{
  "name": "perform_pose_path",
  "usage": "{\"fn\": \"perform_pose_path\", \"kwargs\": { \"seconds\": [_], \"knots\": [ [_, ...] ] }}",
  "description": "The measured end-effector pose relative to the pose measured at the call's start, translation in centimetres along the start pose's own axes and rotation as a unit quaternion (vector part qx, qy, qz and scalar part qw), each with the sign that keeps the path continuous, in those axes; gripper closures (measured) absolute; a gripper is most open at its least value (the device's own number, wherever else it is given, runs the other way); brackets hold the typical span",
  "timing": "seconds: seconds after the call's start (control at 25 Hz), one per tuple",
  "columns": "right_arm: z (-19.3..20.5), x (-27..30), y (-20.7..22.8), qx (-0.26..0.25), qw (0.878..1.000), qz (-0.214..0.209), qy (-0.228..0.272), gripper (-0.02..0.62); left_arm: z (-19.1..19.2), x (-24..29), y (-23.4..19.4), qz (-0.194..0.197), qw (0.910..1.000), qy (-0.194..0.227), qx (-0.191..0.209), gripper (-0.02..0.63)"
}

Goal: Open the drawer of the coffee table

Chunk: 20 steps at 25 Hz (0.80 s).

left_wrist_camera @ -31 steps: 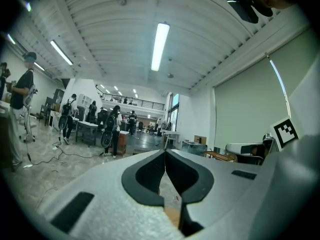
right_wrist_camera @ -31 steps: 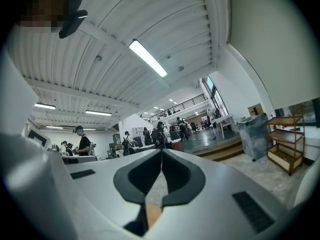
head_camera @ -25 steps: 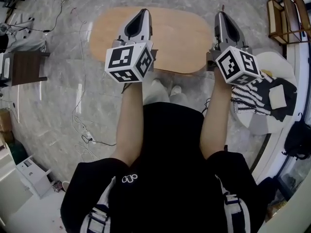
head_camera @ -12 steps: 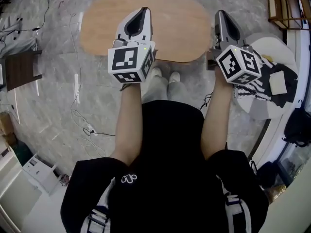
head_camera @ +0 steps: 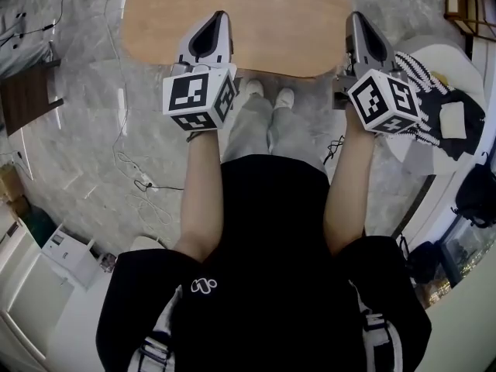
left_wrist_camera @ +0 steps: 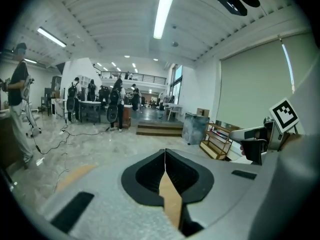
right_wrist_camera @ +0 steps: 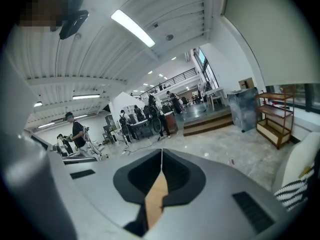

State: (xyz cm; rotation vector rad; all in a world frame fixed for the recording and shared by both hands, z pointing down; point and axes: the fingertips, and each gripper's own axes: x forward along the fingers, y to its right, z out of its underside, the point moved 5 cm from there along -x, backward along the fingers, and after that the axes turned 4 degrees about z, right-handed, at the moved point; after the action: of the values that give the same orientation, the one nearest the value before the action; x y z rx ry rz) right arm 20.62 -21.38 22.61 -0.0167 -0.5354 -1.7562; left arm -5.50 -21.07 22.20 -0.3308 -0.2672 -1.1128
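The oval wooden coffee table (head_camera: 271, 14) stands on the marble floor just beyond the person's feet; no drawer shows from above. My left gripper (head_camera: 218, 15) hovers over the table's near left part, jaws shut and empty. Over the near right edge my right gripper (head_camera: 356, 15) is likewise shut on nothing. Through the slit of the left gripper (left_wrist_camera: 165, 151) a strip of the wooden top (left_wrist_camera: 171, 204) shows below. The right gripper (right_wrist_camera: 161, 151) view shows the same wood (right_wrist_camera: 155, 199) under its closed jaws.
A round white side table (head_camera: 457, 76) with black-and-white striped cloth (head_camera: 415, 72) stands at the right. Cables (head_camera: 143, 180) trail over the floor at the left, beside a dark bench (head_camera: 27, 99). A wooden shelf (head_camera: 473, 2) stands far right. People stand in the distance (left_wrist_camera: 117, 104).
Both grippers have sunk toward the table and tilted further down. The table has slid up in the head view as the person bends lower. Jaws stayed shut.
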Motion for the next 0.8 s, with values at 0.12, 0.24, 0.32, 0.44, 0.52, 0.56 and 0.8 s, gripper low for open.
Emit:
{"fn": "perform_pose_path", "kwargs": {
  "seconds": [0.12,0.24,0.32,0.44,0.52,0.56,0.8],
  "knots": [
    [1.8,0.6,-0.5,0.0,1.0,0.0,-0.017,0.583,2.2,0.0,-1.0,0.005,0.9997,-0.024,-0.002,0.597],
    [3.3,1.0,-0.8,0.001,0.999,0.003,-0.033,0.583,4.3,-0.2,-1.8,0.011,0.9987,-0.05,0.001,0.597],
    [4.4,1.1,-0.6,0.002,0.999,0.005,-0.042,0.583,5.6,-0.2,-2.2,0.014,0.9978,-0.064,0.001,0.597],
    [6.4,1.1,-0.3,0.006,0.998,0.009,-0.059,0.583,7.7,-0.2,-3.0,0.019,0.9962,-0.085,0.0,0.597],
    [7.9,1.1,-0.1,0.008,0.997,0.014,-0.071,0.583,9.0,-0.1,-3.6,0.024,0.9948,-0.099,0.001,0.595],
    [8.6,1.1,0.0,0.009,0.997,0.017,-0.078,0.583,9.7,0.0,-3.8,0.028,0.9939,-0.106,0.002,0.595],
    [13.0,0.6,0.9,0.016,0.993,0.026,-0.113,0.583,14.3,0.2,-5.0,0.045,0.9868,-0.155,0.012,0.595]
  ]
}}
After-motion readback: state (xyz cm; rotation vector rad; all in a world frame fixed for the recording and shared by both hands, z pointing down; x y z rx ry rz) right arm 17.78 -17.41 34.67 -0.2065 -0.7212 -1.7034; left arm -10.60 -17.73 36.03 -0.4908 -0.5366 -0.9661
